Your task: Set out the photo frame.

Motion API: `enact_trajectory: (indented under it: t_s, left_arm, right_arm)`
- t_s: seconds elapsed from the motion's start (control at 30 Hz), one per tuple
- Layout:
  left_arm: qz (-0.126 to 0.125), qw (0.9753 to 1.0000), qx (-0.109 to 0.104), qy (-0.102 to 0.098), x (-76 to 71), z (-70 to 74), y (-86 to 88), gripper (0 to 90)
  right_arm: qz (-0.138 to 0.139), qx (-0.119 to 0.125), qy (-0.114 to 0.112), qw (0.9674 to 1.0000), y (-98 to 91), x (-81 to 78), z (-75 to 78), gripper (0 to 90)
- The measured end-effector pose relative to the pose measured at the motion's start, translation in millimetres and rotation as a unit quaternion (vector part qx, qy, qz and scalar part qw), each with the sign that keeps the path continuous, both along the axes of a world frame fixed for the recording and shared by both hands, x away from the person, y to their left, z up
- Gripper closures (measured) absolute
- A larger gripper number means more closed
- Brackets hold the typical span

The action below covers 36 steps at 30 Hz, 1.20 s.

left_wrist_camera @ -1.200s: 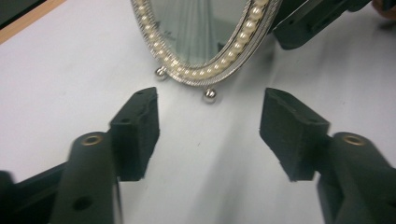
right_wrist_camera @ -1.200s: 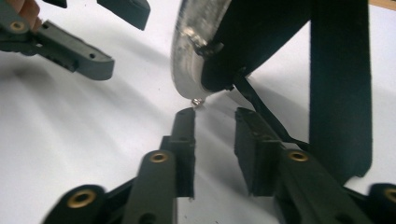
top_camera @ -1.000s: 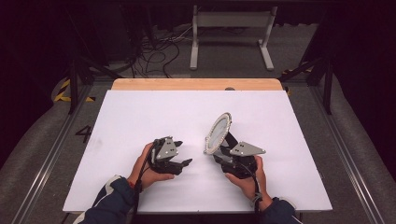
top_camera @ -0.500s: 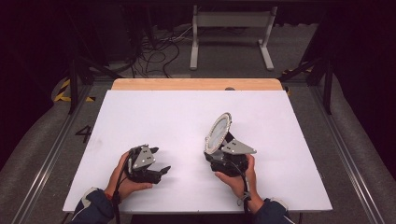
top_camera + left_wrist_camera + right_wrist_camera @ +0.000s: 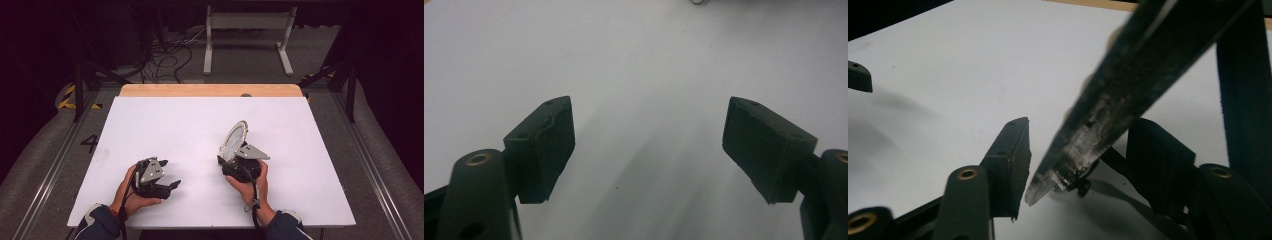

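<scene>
— Since a second ago the left claw (image 5: 171,186) is sitting farther back toward the near left corner, well apart from the mirror (image 5: 234,140). What is it doing now?

— It is resting low over the white surface (image 5: 165,125), its jaws spread wide after just opening, with nothing between them.

— And the right claw (image 5: 1075,160)?

— It is standing around the mirror's lower edge. Its jaws have just been closing, and the mirror is lying between them, seen edge-on in the right gripper view. One pad (image 5: 1010,160) is looking just off the rim, so I cannot tell whether the pads are truly pressing.

— Where is the mirror sitting?

— Right of the middle of the surface, tilted up on its edge, its face leaning toward the left, its beaded rim rising above the right claw.

— Which step is this, do you think?

— I am judging that the right claw is settling its grip on the mirror while the left one is waiting clear.

— What is the next move calling for?

— Probably a firm, even squeeze on the rim before any lift, since a thin, tilted mirror is likely to slip or tip.
</scene>
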<state>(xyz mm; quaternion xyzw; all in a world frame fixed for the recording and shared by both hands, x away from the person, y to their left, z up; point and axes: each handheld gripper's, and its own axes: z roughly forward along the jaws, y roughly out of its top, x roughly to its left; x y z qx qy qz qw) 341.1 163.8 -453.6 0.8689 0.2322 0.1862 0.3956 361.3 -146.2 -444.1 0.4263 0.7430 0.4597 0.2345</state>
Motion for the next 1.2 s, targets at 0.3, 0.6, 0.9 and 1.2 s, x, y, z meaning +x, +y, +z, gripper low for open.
enact_trajectory:
  t_s: [0.3,0.6,0.9,1.2]
  left_arm:
    - [-0.006,1.0,0.006,0.002,-0.5,-1.1,-1.8,21.2]
    - [-0.009,0.9999,0.006,0.003,-1.2,-1.2,-2.7,21.0]
    - [-0.012,0.9999,0.009,0.005,-1.6,-2.1,-4.5,20.7]
    - [-0.014,0.9999,0.007,0.007,-2.0,-1.9,-5.3,20.8]
  right_arm:
    - [0.005,0.008,0.01,0.9999,-3.1,1.4,-1.2,51.1]
    - [0.017,0.012,0.019,0.9996,-7.4,0.0,-1.0,55.9]
    - [0.036,0.015,0.027,0.9988,-14.6,-1.8,-0.4,63.5]
    - [0.05,0.023,0.035,0.9979,-22.1,-3.8,2.0,69.7]
